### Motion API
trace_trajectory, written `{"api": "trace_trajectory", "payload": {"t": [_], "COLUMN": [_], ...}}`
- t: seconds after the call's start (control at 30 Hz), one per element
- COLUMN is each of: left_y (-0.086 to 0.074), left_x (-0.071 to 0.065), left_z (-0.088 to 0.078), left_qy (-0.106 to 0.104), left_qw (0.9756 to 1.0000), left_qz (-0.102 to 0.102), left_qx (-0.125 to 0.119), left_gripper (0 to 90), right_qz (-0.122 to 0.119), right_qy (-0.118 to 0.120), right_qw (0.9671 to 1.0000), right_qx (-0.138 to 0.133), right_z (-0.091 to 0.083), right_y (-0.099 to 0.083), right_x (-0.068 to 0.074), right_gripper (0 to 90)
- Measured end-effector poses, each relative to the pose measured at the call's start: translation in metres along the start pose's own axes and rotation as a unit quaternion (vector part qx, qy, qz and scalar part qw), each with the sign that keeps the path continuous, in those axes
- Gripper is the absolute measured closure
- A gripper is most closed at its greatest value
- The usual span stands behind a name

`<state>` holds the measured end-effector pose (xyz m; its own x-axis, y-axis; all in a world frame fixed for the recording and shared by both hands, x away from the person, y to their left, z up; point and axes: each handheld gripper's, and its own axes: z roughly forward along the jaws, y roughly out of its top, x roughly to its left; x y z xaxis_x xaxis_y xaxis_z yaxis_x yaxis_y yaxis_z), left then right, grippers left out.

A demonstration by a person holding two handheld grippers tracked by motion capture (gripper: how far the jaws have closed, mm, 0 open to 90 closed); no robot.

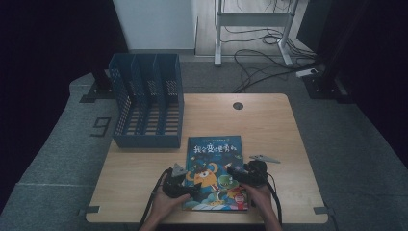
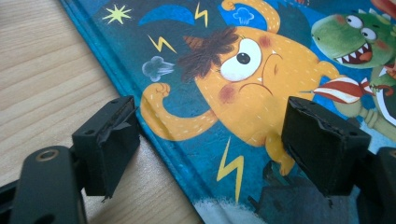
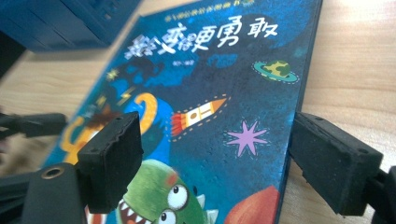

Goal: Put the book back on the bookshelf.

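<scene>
1. Picture book [image 1: 214, 163]: lying flat on the wooden table [image 1: 269, 125], lower centre of the high view, cover up.
2. Left gripper [image 1: 192, 185]: at the book's lower left edge, jaws apart and straddling that edge, gripping nothing.
3. Right gripper [image 1: 233, 171]: over the book's right edge, jaws spread wide either side of it, empty.
4. Blue file rack [image 1: 144, 103]: upper left, just beyond the book.
5. Grey plate [image 1: 263, 158]: right of the book, lying on the table.

The room sits dim, its corners black; close up, the book [image 3: 201, 107] looks bright, blurring softly toward its far edge.
</scene>
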<state>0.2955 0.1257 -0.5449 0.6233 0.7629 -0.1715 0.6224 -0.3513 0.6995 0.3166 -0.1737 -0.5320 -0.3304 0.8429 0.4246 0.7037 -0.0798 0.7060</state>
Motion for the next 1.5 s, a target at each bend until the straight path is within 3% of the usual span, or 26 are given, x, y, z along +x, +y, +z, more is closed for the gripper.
{"api": "trace_trajectory", "payload": {"t": [0.17,0.33,0.6,0.8,1.0,1.5], "left_y": [0.000,0.000,0.000,0.000,0.001,0.000], "left_x": [0.002,0.004,0.004,0.007,0.010,0.009], "left_z": [-0.001,-0.001,-0.001,-0.003,-0.005,-0.004], "left_qy": [-0.008,-0.018,-0.017,-0.029,-0.041,-0.031], "left_qw": [1.0000,0.9998,0.9998,0.9994,0.9988,0.9993], "left_qz": [-0.003,-0.009,-0.006,-0.017,-0.024,-0.016], "left_qx": [0.000,0.000,0.001,0.001,0.005,0.007], "left_gripper": [17.8,17.1,16.0,15.3,13.9,13.4], "right_qz": [0.016,0.046,0.043,0.054,0.072,0.087], "right_qy": [0.027,0.065,0.062,0.086,0.116,0.105], "right_qw": [0.9995,0.9966,0.9970,0.9946,0.9901,0.9906], "right_qx": [-0.007,-0.024,-0.015,-0.023,-0.032,-0.004], "right_z": [-0.006,-0.011,-0.010,-0.016,-0.021,-0.017], "right_y": [0.004,0.006,0.006,0.008,0.010,0.008], "right_x": [-0.004,-0.009,-0.009,-0.009,-0.011,-0.013], "right_gripper": [17.3,18.1,18.1,19.5,23.7,25.3]}}
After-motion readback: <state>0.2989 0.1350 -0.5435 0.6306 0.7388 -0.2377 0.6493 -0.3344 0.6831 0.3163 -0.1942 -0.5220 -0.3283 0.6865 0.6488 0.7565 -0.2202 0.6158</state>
